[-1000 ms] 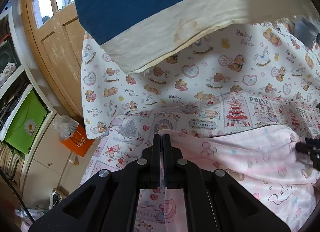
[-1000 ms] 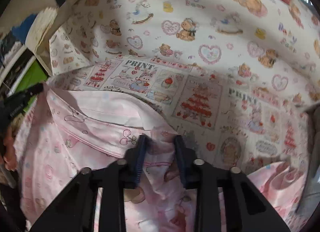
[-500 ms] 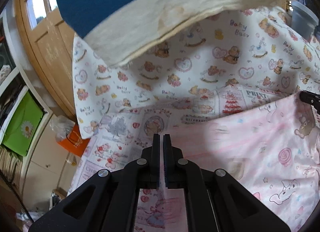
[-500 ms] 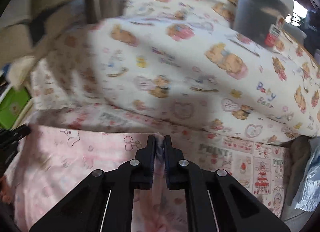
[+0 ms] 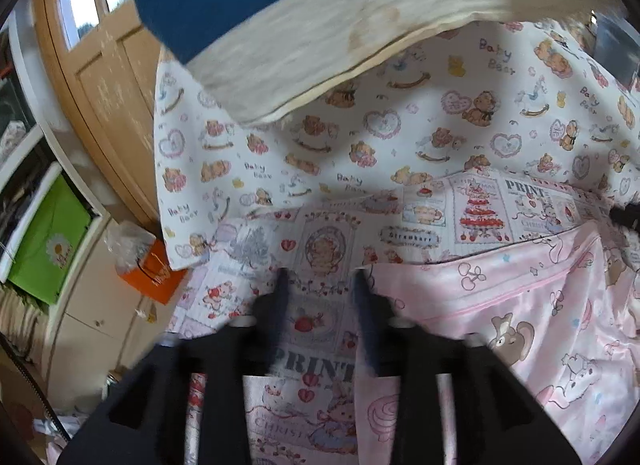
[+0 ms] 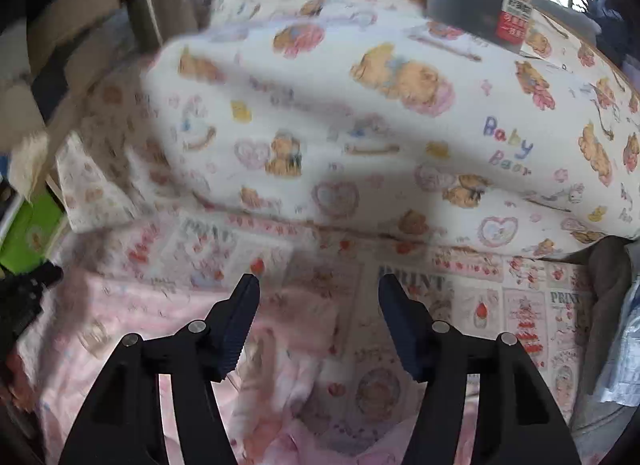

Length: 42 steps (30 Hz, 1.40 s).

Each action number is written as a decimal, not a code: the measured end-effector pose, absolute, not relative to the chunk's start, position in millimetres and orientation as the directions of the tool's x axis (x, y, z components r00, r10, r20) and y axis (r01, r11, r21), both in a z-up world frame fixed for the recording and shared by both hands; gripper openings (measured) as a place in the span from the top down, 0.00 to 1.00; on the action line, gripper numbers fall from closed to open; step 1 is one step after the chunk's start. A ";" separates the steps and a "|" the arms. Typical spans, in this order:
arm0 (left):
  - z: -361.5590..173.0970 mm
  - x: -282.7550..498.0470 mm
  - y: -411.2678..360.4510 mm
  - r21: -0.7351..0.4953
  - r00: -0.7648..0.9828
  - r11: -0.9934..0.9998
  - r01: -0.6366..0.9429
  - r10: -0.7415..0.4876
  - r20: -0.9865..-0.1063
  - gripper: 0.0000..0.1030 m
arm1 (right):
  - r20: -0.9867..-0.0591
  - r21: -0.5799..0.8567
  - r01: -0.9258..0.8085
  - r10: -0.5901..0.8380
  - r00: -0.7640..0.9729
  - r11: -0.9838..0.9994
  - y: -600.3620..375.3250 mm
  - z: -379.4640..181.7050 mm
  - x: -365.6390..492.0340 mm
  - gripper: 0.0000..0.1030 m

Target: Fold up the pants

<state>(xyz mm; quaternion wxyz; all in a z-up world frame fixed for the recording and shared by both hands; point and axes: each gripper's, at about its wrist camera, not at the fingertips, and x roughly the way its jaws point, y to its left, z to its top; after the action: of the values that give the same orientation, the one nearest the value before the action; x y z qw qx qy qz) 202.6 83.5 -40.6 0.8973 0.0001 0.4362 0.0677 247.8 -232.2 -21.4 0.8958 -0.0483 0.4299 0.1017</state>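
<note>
Pink cartoon-print pants [image 5: 520, 317] lie spread flat on a patterned bed sheet [image 5: 320, 241], their far edge straight — one fold seems laid, more likely remain. Both tools angle downward over the near edge: left tool [image 5: 319, 279] and right tool [image 6: 319, 285] are opening, nothing pinched between the jaws.
</note>
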 end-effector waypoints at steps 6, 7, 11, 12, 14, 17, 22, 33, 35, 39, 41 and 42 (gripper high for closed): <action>-54.1 210.1 89.6 -0.003 0.574 0.993 -0.117 0.065 -0.816 0.66 | -0.841 -0.018 -0.225 0.107 0.530 0.974 -224.6 -48.1 252.8 0.70; -56.2 211.1 90.6 -0.024 0.571 0.993 -0.113 0.045 -0.820 0.81 | -0.831 -0.007 -0.215 0.114 0.545 0.977 -226.3 -47.7 252.6 0.70; -52.1 208.9 91.4 -0.022 0.603 0.991 -0.133 0.064 -0.795 1.00 | -0.820 -0.013 -0.225 0.119 0.561 0.974 -224.8 -47.4 255.7 0.93; -48.4 207.1 92.2 -0.012 0.622 0.990 -0.143 0.080 -0.779 1.00 | -0.814 -0.020 -0.244 0.126 0.567 0.970 -222.3 -45.5 255.9 0.94; -42.0 203.6 96.7 -0.012 0.646 0.986 -0.168 0.101 -0.757 1.00 | -0.791 -0.048 -0.255 0.120 0.600 0.966 -208.7 -39.1 254.8 0.94; -40.2 203.8 103.4 -0.066 0.643 0.988 -0.138 0.039 -0.765 1.00 | -0.762 -0.005 -0.237 0.150 0.630 0.972 -205.6 -24.1 254.6 0.94; -52.4 211.4 105.0 -0.187 0.582 0.979 -0.086 -0.103 -0.807 0.80 | -0.760 -0.046 -0.256 0.132 0.636 0.965 -192.4 -19.8 257.2 0.94; -57.6 215.1 88.2 -0.173 0.619 0.985 -0.027 -0.119 -0.776 0.99 | -0.744 -0.024 -0.235 0.139 0.653 0.972 -209.3 -32.3 247.8 0.94; -54.3 213.0 89.6 -0.194 0.630 0.981 -0.017 -0.140 -0.764 0.99 | -0.740 0.001 -0.239 0.161 0.653 0.971 -211.8 -29.2 247.7 0.94; -34.0 201.4 96.6 -0.156 0.703 0.985 -0.070 -0.062 -0.708 0.99 | -0.706 0.024 -0.266 0.204 0.678 0.964 -211.0 -13.5 242.0 0.94; -23.4 194.1 108.2 -0.161 0.747 0.978 -0.130 -0.010 -0.664 0.99 | -0.691 0.032 -0.285 0.227 0.686 0.958 -206.3 -7.2 240.2 0.94; -19.1 190.9 113.9 -0.181 0.760 0.973 -0.140 -0.012 -0.650 0.99 | -0.683 0.036 -0.302 0.244 0.688 0.953 -201.0 -3.4 239.2 0.94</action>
<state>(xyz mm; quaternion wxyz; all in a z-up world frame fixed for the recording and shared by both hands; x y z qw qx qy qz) 190.9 113.9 -19.1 0.9316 -0.1101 0.3447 0.0342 239.2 -201.0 -3.4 0.9179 -0.0398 0.3656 0.1489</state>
